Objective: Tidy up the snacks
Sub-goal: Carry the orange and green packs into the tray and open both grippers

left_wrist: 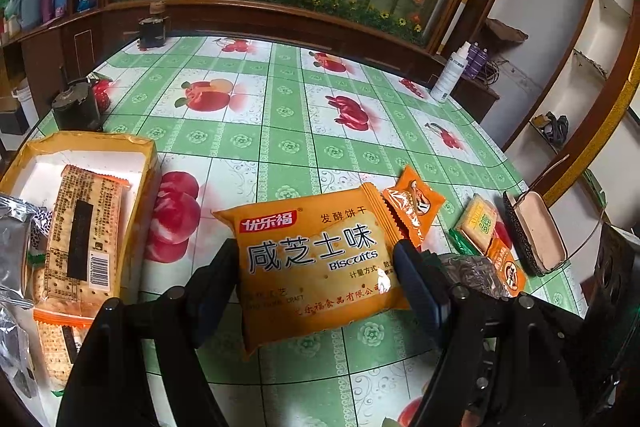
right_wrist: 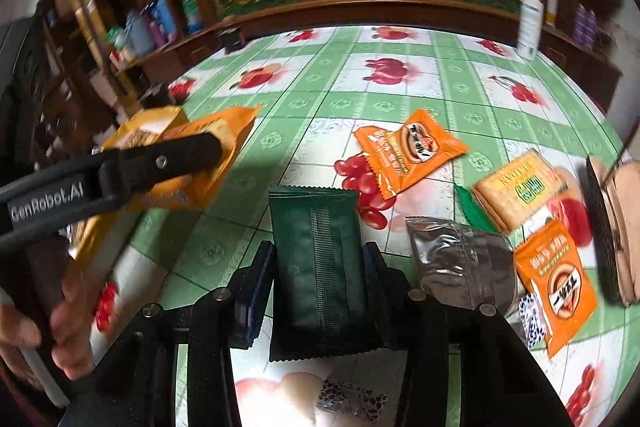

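Note:
My left gripper (left_wrist: 316, 269) is shut on an orange biscuit packet (left_wrist: 320, 259), its pads pressing on the two side edges. In the right wrist view that packet (right_wrist: 228, 127) hangs above the table next to the yellow box (right_wrist: 156, 119). My right gripper (right_wrist: 318, 263) is shut on a dark green packet (right_wrist: 316, 267), which sticks out forward between the fingers. The yellow box (left_wrist: 146, 163) at the left holds several cracker packets (left_wrist: 84, 235).
Loose on the fruit-print tablecloth lie an orange packet (right_wrist: 408, 151), a yellow cracker packet (right_wrist: 516, 187), a silver packet (right_wrist: 456, 259), another orange packet (right_wrist: 556, 283) and a small patterned sweet (right_wrist: 352, 403). A round tin (right_wrist: 612, 227) sits at the right edge, a white bottle (right_wrist: 530, 23) far back.

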Action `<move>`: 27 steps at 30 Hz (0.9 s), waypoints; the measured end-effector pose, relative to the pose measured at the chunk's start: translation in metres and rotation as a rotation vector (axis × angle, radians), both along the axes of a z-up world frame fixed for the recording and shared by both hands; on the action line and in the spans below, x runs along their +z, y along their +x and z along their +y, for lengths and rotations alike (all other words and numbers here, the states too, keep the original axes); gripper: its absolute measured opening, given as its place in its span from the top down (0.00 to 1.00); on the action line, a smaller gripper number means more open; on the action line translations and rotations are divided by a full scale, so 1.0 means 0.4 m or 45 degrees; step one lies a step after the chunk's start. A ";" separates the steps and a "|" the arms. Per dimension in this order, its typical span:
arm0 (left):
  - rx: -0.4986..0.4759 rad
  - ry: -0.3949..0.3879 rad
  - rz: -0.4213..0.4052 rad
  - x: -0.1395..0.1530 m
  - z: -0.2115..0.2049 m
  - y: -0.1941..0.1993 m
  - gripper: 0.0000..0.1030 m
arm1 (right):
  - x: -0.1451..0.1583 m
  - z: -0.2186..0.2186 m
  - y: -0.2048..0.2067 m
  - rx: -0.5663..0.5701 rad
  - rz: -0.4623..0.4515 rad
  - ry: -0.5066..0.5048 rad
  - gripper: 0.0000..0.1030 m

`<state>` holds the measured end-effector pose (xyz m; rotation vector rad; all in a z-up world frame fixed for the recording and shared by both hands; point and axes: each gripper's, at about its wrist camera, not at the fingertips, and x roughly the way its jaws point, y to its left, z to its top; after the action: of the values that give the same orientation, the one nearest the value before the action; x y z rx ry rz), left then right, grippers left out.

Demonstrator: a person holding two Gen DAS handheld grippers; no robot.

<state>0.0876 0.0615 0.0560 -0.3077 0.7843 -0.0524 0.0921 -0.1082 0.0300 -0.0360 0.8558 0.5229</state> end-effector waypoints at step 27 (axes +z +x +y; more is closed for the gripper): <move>0.040 -0.082 -0.138 0.088 0.113 -0.235 0.25 | 0.050 0.059 -0.139 0.013 0.024 0.201 0.53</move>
<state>-0.0064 0.1066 0.0913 -0.3751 0.6713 -0.0648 0.0367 -0.0846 0.0500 0.1090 0.8308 0.5998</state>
